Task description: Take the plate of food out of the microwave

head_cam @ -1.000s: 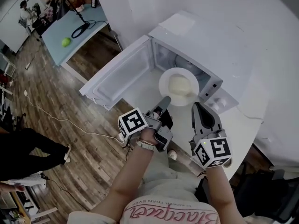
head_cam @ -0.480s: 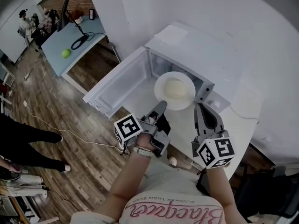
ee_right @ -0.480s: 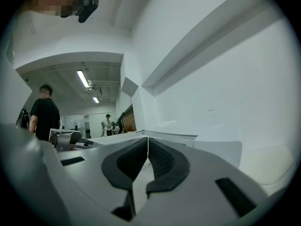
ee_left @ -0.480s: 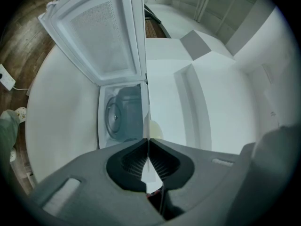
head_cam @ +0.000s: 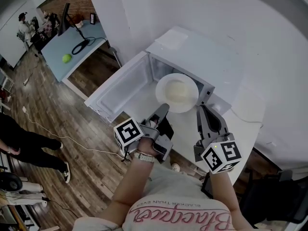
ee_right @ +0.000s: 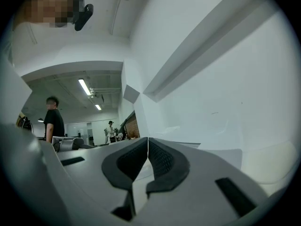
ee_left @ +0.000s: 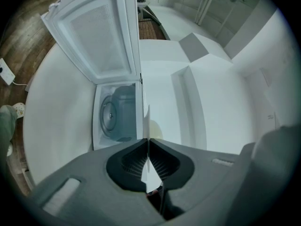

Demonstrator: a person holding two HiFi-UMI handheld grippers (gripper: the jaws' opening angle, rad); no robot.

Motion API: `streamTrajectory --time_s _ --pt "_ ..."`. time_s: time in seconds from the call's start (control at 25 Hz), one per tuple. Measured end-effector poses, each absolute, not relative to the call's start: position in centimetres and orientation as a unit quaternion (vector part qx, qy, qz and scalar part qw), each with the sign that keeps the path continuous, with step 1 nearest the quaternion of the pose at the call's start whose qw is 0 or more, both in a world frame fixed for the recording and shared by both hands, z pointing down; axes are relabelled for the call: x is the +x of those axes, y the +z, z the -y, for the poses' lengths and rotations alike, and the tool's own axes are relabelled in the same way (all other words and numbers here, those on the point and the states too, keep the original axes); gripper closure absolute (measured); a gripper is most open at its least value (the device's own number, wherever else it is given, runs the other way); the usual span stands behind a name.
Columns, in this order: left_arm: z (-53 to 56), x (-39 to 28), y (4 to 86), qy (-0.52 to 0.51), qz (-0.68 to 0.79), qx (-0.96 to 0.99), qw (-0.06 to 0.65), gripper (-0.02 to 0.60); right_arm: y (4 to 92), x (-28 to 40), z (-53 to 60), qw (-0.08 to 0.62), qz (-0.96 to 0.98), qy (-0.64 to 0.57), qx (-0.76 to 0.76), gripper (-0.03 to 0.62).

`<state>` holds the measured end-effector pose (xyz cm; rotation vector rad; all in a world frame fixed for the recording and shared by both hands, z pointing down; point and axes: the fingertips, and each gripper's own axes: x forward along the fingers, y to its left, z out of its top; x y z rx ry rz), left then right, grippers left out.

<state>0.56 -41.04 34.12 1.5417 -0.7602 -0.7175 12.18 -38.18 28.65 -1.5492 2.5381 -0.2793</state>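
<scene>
Counter (head_cam: pixel 243 110) white, floor (head_cam: pixel 62 114) wood-planked.

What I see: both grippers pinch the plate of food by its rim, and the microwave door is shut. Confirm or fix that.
Wrong on one point: the microwave door stands wide open, as the head view shows. The left gripper and right gripper do pinch the plate of food by its rim.

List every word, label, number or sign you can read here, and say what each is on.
"Blacquea", roughly, upside-down pink script: shirt.
"THAN EVER", end of a small blurred line: same shirt.
Left cube, right cube: square patterns, no letters.
Microwave: no label legible.
</scene>
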Motion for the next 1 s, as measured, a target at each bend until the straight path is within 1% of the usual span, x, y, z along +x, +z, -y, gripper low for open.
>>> streamTrajectory --time_s 0.32,0.84,1.0 --pt "40.8 0.9 32.5 -0.311 0.316 0.672 0.593 0.566 27.2 12.5 38.1 0.099 -0.847 -0.088 -0.515 0.582" --pt "42.0 1.1 30.7 -0.304 0.280 0.686 0.599 0.566 26.8 11.8 38.6 0.083 -0.837 -0.071 -0.537 0.582" --pt "43.1 0.9 30.1 -0.297 0.267 0.689 0.604 0.566 26.1 11.1 39.4 0.092 -0.832 -0.069 -0.543 0.582"
